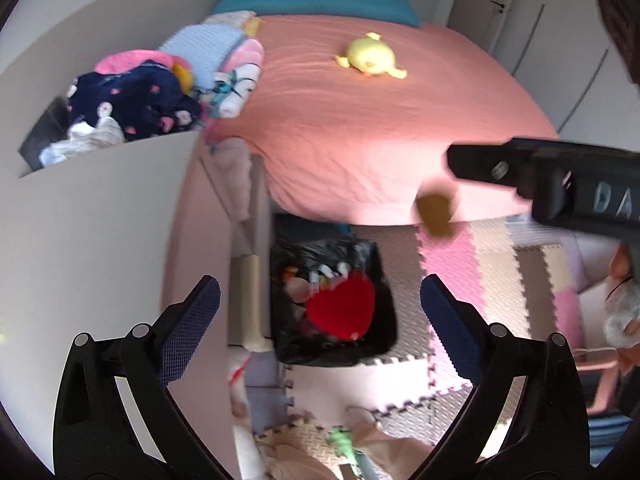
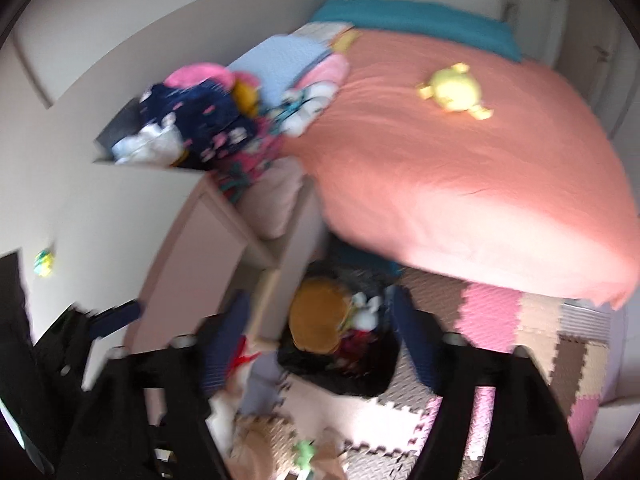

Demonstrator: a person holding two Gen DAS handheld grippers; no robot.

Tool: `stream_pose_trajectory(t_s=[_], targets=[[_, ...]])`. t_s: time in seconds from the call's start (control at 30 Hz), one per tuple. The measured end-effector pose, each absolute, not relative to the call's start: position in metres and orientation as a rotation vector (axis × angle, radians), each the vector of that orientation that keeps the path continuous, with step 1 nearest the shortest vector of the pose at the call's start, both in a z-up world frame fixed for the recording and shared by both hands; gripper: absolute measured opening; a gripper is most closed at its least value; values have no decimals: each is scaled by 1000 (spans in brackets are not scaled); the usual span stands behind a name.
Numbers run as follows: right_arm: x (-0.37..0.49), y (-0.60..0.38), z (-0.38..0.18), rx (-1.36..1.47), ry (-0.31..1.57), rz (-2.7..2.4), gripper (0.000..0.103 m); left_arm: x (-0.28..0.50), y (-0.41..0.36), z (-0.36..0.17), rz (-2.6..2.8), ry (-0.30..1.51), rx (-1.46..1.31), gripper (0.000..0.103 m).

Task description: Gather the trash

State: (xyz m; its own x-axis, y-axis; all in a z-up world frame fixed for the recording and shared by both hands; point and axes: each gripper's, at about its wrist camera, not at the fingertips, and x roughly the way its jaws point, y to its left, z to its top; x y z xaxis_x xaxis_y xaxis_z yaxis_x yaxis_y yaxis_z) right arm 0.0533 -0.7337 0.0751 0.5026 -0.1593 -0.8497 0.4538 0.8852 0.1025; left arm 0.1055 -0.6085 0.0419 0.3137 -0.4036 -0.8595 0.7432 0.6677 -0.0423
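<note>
My left gripper (image 1: 320, 316) hangs open over a bin lined with a black bag (image 1: 384, 280). Nothing is between its blue pads. In the bin lie a red heart-shaped thing (image 1: 340, 312) and other scraps. A brown round thing (image 1: 436, 214) is in the air just under one of the right gripper's fingers (image 1: 488, 164), touching nothing. In the right wrist view my right gripper (image 2: 318, 336) is open above the same bin (image 2: 360, 384). The brown thing (image 2: 320, 320) shows between its fingers, clear of both pads. Both views are blurred.
A bed with a pink sheet (image 1: 380, 128) and a yellow plush toy (image 1: 370, 58) fills the far side. A shelf (image 1: 120, 184) heaped with clothes stands at left. Foam puzzle mats (image 1: 472, 264) cover the floor, with a green toy (image 1: 340, 440) and paper near the front.
</note>
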Motion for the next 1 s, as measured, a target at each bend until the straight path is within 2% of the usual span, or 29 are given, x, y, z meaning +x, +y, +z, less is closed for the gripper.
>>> stream_pose_trajectory(t_s=[0.73,0.8,1.0], targets=[[65,-705,90,266,950,-361,80,115,-584,46,-747,989,349,97],[69,-696,92,268,941,-357,86,116,-573,47,-737,987,340,97],[84,-661,96,253,923,-313,90,126,-529,53,-690,974,298,97]])
